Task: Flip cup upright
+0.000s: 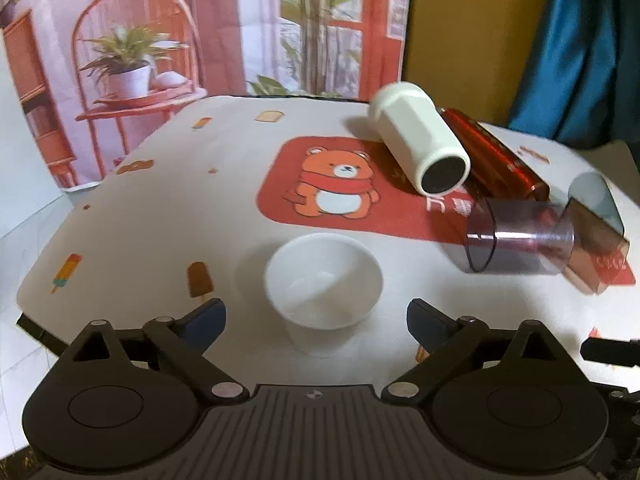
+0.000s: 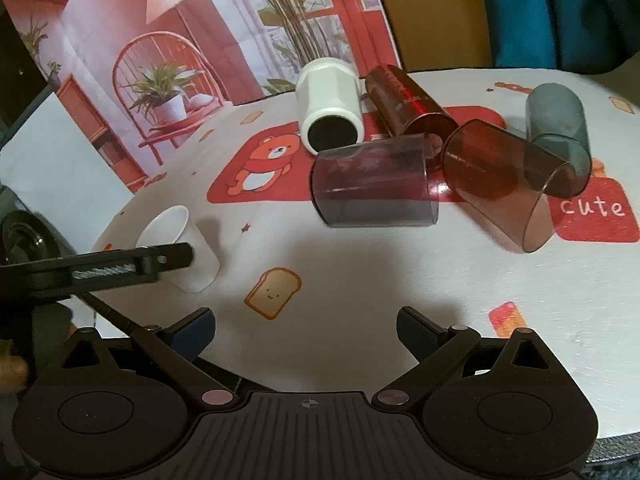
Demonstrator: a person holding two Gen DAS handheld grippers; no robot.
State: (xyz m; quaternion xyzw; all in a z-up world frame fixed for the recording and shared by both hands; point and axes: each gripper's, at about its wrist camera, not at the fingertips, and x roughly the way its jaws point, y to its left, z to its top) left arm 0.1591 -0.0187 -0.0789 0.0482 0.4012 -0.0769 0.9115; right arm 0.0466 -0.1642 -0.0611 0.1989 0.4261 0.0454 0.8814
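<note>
Behind the table point(image 1: 132, 216) a printed backdrop point(image 1: 168, 28) of a red chair and potted plants is hanging, with a teal curtain point(image 1: 592, 52) showing at its far right. I am taking the red bear mat point(image 1: 340, 184) on the white patterned tablecloth as my landmark.

On the mat's far right side five cups are lying on their sides in a tight cluster: a white bottle-like cup point(image 2: 330, 106), a dark red cup point(image 2: 408, 98) just beside it, a purple translucent cup point(image 2: 374, 182) nearer me, a brown translucent cup point(image 2: 500, 180) and a grey cup point(image 2: 558, 128) touching it. Bare cloth is lying open on the near side of the mat, down to the table's rounded edge.

Just off the mat's near edge, the small white cup point(image 1: 324, 284) is standing mouth up, close to the table's near-left edge.

My left gripper point(image 1: 316, 318) is hovering with its fingers spread wide on either side of that cup, not touching it. My right gripper point(image 2: 306, 330) is also gaping wide, gripping nothing, over bare cloth.
</note>
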